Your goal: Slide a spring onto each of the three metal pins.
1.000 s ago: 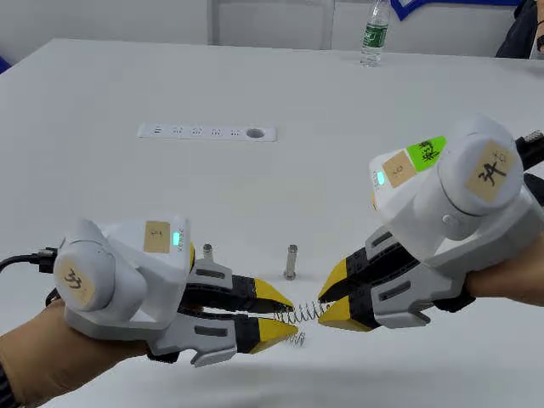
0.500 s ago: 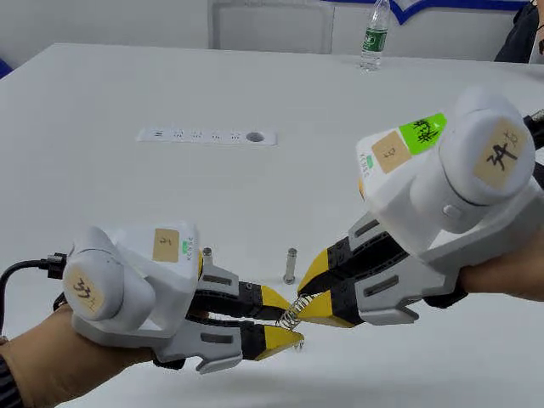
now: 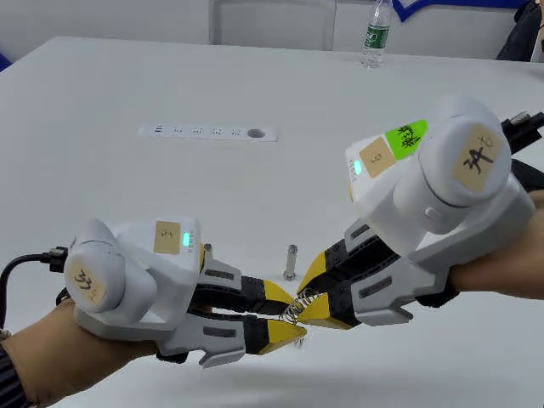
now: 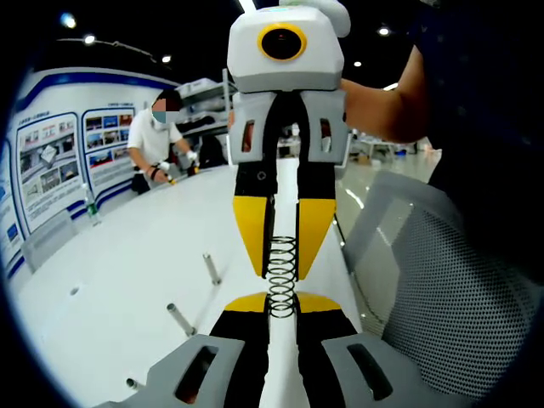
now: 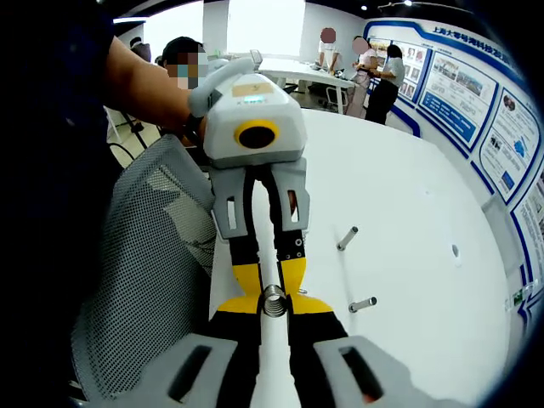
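A small steel spring hangs above the white table, gripped at both ends. My left gripper is shut on its near end at the lower left. My right gripper comes in from the right, tilted down, shut on the other end. In the left gripper view the spring runs from my own jaws up into the right gripper's yellow fingers. The right gripper view looks at it end-on. One metal pin stands just behind the tips. Another pin peeks out behind the left gripper.
A white power strip lies mid-table and a water bottle stands at the far edge. Three pins appear in the left gripper view. A mesh chair sits below the table edge. People stand in the background.
The right gripper has moved in toward the left one and tipped downward, so the spring between them is shorter. A loose spring seen on the table earlier is now hidden under the left jaws.
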`<state>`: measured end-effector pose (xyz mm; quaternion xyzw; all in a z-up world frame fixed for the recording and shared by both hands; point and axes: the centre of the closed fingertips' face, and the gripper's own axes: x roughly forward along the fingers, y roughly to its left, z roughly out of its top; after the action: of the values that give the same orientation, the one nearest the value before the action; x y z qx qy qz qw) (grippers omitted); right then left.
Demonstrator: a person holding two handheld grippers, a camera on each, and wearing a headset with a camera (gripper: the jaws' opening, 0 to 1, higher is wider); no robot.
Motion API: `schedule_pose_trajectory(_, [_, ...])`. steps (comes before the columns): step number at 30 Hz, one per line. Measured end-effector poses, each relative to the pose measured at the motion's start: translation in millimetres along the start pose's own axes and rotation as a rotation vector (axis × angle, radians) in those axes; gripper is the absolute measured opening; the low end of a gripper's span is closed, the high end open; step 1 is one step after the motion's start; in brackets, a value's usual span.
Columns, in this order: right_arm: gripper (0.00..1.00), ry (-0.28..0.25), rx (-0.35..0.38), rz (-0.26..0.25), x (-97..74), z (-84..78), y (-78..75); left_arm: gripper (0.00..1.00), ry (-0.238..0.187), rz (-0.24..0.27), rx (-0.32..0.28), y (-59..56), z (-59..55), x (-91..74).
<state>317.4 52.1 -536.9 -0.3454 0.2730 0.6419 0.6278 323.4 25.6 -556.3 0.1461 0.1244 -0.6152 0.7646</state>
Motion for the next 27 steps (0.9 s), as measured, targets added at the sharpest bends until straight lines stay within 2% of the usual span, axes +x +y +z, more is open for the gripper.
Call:
schedule_pose_trajectory(7, [0.12, 0.005, 0.010, -0.005, -2.5, 0.2, -2.6, 0.12, -0.014, 0.011, -0.015, 2.9, 0.2, 0.4])
schedule_pose_trajectory(12, [0.12, 0.013, 0.030, -0.035, -15.2, -5.3, -13.6, 0.18, -0.012, 0.027, -0.037, 5.9, -4.2, -5.3])
schedule_pose_trajectory(27, [0.12, 0.088, 0.131, -0.180, -68.9, -50.4, -59.7, 0.28, -0.021, 0.131, -0.103, 18.4, -19.3, -37.9])
